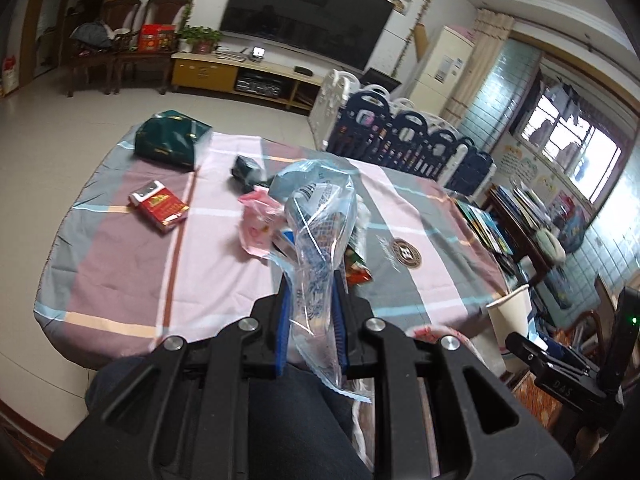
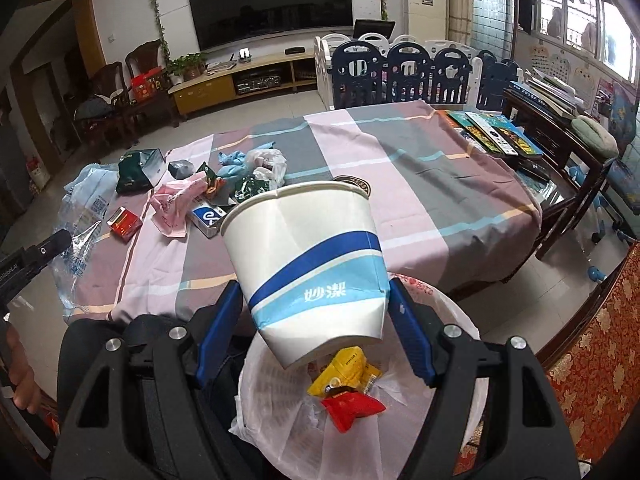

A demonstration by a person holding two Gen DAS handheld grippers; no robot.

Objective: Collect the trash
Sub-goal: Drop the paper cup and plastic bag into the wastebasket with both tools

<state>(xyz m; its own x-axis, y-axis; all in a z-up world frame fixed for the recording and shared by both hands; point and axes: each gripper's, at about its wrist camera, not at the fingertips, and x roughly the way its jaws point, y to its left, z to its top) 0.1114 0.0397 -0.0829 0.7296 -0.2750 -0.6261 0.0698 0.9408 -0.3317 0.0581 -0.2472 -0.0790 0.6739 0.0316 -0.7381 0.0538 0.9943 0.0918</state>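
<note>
My left gripper (image 1: 311, 280) is shut on a clear printed plastic bag (image 1: 320, 216), held above the near table edge; the bag also shows at the left of the right wrist view (image 2: 82, 208). My right gripper (image 2: 314, 292) is shut on a white paper cup with blue bands (image 2: 308, 256), tilted above a bin lined with a white bag (image 2: 276, 404). A yellow wrapper (image 2: 346, 372) and a red wrapper (image 2: 352, 408) lie in the bin. On the table lie a pink bag (image 1: 258, 224), a red cigarette pack (image 1: 160, 206) and a dark green bag (image 1: 168, 140).
The table has a striped cloth (image 2: 440, 184). More litter lies on it: a blue-white box (image 2: 208, 216), a light blue rag (image 2: 232, 158), a white plastic bag (image 2: 268, 160). A side table with books (image 2: 496, 132) stands to the right, a playpen fence (image 2: 404, 72) behind.
</note>
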